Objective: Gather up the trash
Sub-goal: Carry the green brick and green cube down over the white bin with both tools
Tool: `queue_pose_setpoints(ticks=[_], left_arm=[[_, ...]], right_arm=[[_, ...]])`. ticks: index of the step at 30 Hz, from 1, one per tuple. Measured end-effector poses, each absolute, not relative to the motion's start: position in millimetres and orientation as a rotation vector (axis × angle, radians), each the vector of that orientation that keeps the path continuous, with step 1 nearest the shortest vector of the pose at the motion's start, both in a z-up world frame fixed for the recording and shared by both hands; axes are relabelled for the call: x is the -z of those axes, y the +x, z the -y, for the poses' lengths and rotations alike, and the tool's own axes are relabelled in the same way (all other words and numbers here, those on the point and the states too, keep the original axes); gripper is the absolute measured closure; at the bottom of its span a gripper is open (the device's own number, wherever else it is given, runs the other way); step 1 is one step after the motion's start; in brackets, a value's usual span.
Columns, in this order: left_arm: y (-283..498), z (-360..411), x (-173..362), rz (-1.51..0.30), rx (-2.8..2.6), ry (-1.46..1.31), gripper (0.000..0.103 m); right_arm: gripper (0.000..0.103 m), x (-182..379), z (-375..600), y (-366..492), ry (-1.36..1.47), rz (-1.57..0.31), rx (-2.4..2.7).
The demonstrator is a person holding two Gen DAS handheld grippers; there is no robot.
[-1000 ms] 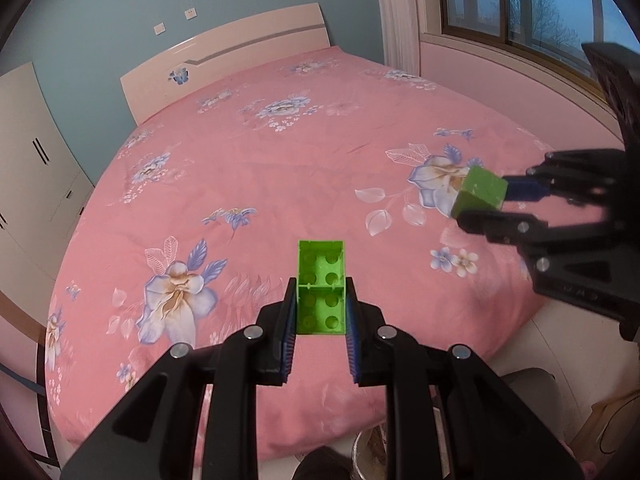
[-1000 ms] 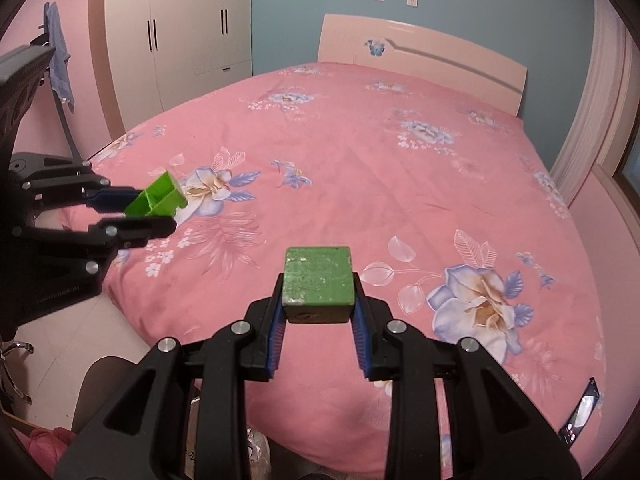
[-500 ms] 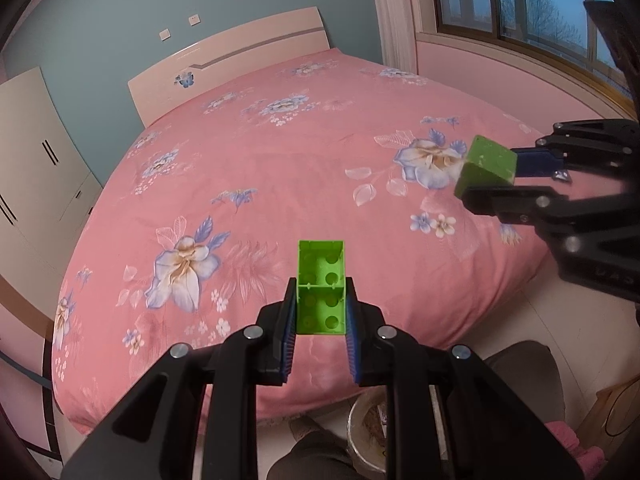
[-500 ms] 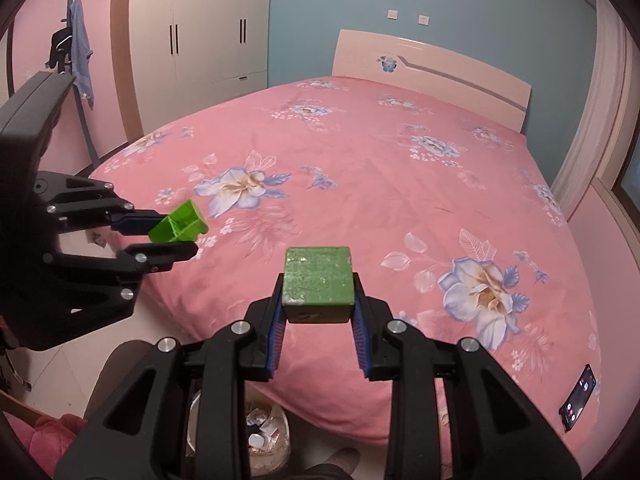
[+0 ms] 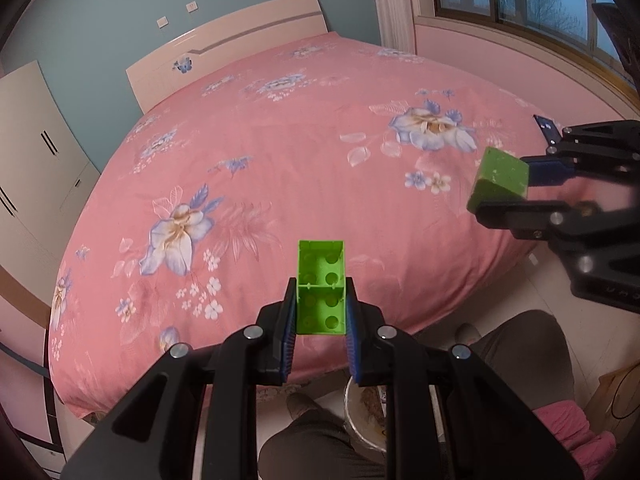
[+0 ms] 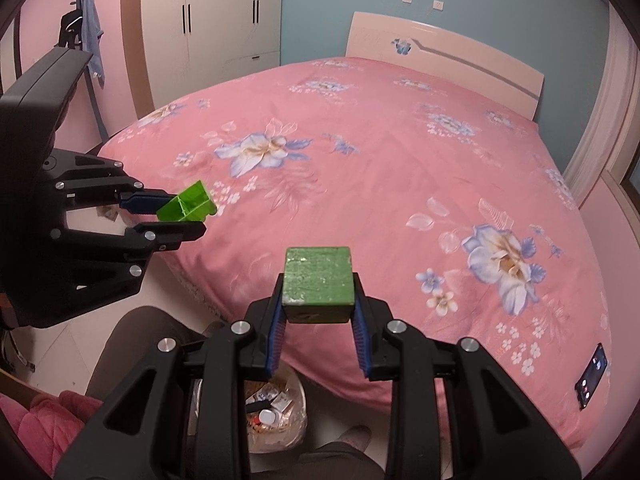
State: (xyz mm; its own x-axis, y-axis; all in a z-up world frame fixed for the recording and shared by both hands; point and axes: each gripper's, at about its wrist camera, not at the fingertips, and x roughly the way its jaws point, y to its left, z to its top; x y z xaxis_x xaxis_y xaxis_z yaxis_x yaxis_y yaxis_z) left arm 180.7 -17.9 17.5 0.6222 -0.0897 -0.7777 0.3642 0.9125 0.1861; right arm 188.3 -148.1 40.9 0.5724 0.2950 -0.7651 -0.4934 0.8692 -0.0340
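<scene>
- Trash bin [image 6: 276, 408] on floor at foot of bed [image 6: 380, 168] — sits below/behind both hand-held grippers, between the person's legs.
- Left hand-held gripper [image 5: 321, 312]: clamped on green brick [image 5: 321, 286], long axis fwd.
- Right hand-held gripper [image 6: 318, 312]: clamped on green block [image 6: 318, 280] — appears nearer the bin.

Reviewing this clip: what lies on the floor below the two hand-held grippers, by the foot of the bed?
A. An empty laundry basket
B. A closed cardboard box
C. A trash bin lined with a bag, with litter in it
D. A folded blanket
C: the right wrist view shows a bag-lined trash bin holding small litter, on the floor beside the pink floral bed, under the right hand-held gripper.
</scene>
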Motion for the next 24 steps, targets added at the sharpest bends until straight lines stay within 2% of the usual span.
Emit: queue_pose_setpoints(ticks=[24], left_arm=[[166.1, 22.0, 85.5, -1.049, 0.290, 0.341, 0.079]], right_arm=[[0.072, 62.9, 138.8, 174.1, -0.212, -1.029, -0.535]])
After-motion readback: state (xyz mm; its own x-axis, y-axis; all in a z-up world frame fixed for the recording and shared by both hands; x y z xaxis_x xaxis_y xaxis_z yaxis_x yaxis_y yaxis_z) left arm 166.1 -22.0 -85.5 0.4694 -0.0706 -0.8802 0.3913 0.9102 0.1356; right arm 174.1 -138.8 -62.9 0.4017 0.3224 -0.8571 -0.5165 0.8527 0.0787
